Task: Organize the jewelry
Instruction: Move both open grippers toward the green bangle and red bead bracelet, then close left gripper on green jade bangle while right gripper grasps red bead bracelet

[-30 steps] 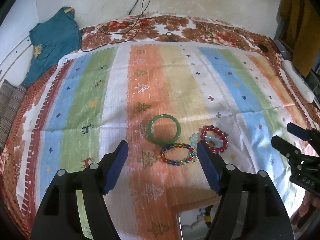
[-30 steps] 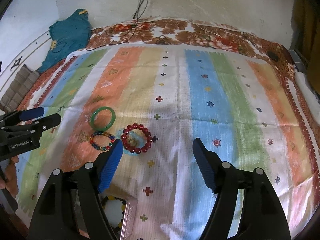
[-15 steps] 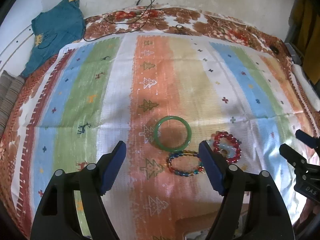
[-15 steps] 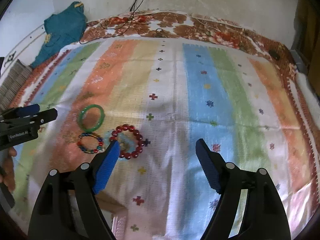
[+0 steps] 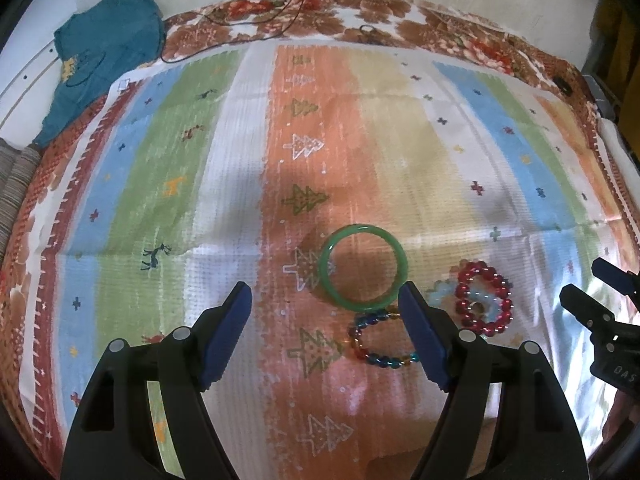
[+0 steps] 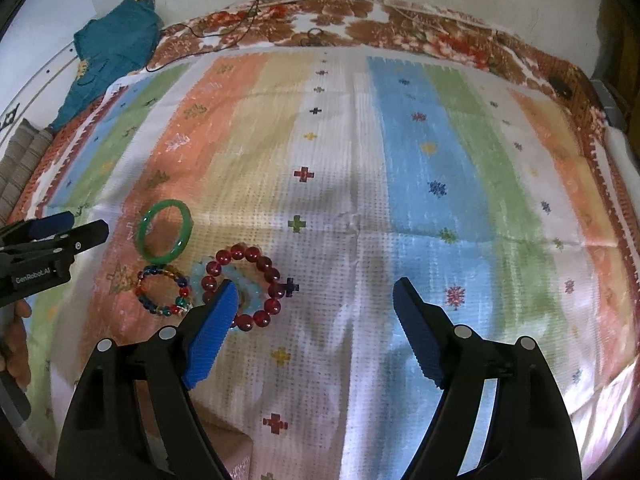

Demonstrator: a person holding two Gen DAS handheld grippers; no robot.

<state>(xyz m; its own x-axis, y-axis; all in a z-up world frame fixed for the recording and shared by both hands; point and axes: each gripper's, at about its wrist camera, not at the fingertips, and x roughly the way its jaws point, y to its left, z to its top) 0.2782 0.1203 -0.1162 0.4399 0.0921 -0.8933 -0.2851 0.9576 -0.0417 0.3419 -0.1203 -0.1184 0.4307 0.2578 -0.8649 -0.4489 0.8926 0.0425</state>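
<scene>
A green bangle (image 5: 362,267) lies flat on the striped cloth (image 5: 240,184), with a multicoloured bead bracelet (image 5: 380,342) just below it and a dark red bead bracelet (image 5: 484,300) on top of a pale blue one (image 5: 438,292) to the right. My left gripper (image 5: 326,308) is open and empty; the bangle sits near its right finger. My right gripper (image 6: 314,304) is open and empty; its left fingertip covers part of the red bracelet (image 6: 244,284). The bangle (image 6: 164,232) and multicoloured bracelet (image 6: 164,292) lie left of it.
A teal garment (image 5: 104,48) lies at the far left corner. A black cable (image 5: 280,12) runs over the floral bedsheet (image 5: 360,24) at the back. A brownish box corner (image 6: 236,456) shows at the bottom edge. The other gripper (image 6: 44,252) is at the left.
Both grippers have moved forward and down toward the bracelets. The box with beads that showed at the bottom edge has slid almost out of view. No jewelry has moved.
</scene>
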